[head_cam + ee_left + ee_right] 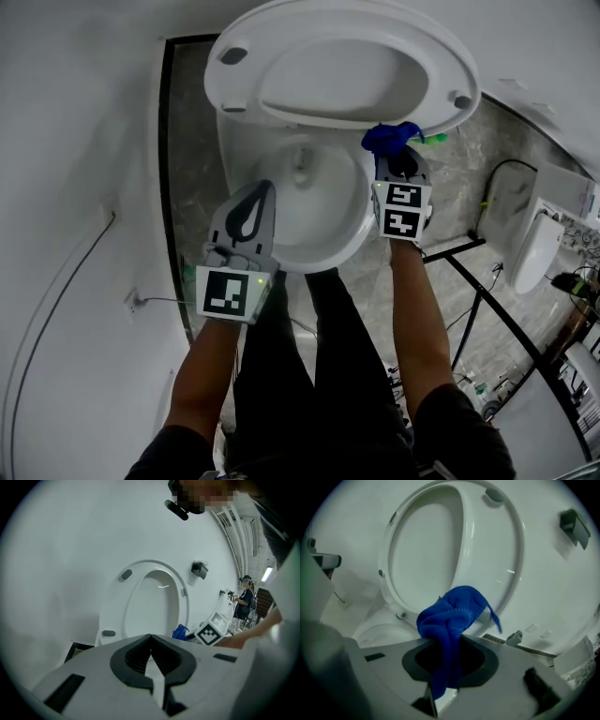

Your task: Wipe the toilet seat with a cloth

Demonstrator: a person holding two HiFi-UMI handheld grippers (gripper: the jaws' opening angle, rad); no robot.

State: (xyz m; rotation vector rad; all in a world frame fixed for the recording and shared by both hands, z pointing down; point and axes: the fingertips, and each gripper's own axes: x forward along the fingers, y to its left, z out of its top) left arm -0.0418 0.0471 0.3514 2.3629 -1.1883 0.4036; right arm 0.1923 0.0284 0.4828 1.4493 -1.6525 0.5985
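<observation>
– Blue cloth (452, 613): where is it, and how will it handle?
– It's bunched in the right gripper (446, 641), fingers clamped on its middle, up by the rim of the raised toilet seat (497, 573). Probably light, soft and floppy, and the loose tail may drag.
– And the left gripper (150, 637)?
– Fingers together, nothing between them, over the bowl (319, 211). A mid-bunch hold suits, with a fat pad facing the seat.

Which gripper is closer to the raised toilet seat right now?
Right. The right gripper, shut on the blue cloth, is up at the lower rim of the toilet seat. The left gripper, shut and empty, sits lower, over the left edge of the bowl.
</observation>
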